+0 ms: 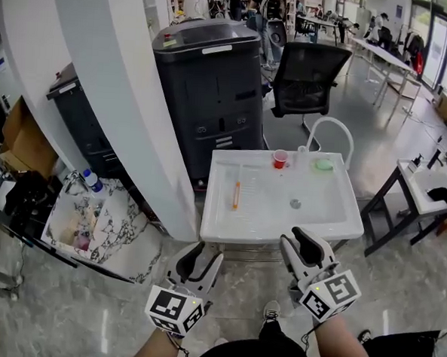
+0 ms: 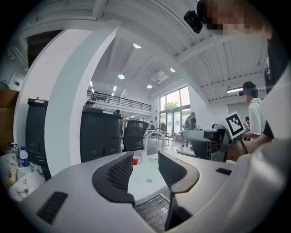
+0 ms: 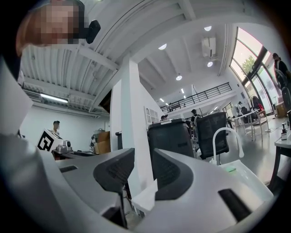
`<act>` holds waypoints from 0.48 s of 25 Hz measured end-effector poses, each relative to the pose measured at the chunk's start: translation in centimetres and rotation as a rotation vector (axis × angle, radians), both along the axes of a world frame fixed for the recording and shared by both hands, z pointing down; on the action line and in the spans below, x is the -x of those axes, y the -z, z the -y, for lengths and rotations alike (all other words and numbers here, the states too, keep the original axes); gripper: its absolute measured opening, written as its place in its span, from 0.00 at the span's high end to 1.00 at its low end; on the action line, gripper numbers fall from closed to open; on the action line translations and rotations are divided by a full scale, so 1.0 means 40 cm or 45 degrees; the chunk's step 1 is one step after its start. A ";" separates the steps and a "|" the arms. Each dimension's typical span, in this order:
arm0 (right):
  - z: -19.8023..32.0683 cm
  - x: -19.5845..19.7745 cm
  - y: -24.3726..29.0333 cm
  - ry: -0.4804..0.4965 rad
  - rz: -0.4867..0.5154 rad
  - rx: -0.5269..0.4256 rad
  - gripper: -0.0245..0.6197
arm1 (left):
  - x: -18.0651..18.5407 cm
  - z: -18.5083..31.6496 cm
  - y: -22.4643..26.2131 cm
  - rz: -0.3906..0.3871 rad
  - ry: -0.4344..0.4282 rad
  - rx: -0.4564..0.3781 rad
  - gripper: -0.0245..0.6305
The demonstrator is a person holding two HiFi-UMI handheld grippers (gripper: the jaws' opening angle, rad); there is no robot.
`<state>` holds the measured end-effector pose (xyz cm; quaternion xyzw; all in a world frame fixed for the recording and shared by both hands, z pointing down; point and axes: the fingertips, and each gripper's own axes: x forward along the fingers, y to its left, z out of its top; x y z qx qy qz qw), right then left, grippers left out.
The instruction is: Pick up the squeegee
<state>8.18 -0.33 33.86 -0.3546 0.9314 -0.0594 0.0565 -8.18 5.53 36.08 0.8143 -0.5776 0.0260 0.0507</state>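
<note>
nearest, at bottom of head view: left gripper [image 1: 206,250], jaws apart, empty; right gripper [image 1: 301,243], jaws apart, empty. just beyond, white sink [image 1: 220,230]. squeegee [image 1: 237,191] flat in left half of basin, orange end nearer, clear of both grippers. at far rim, red cup [image 1: 280,159], green object [image 1: 324,164], faucet [image 1: 328,127]. behind, black chair [image 1: 309,77].

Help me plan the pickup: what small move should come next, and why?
Probably ease the left gripper forward toward the squeegee: its jaws stand open and empty, short of the sink, and the squeegee lies in the sink's left half.
</note>
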 end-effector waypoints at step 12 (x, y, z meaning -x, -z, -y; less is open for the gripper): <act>0.291 -0.055 -0.010 0.141 0.040 0.026 0.74 | -0.067 0.239 0.012 0.028 0.140 0.024 0.69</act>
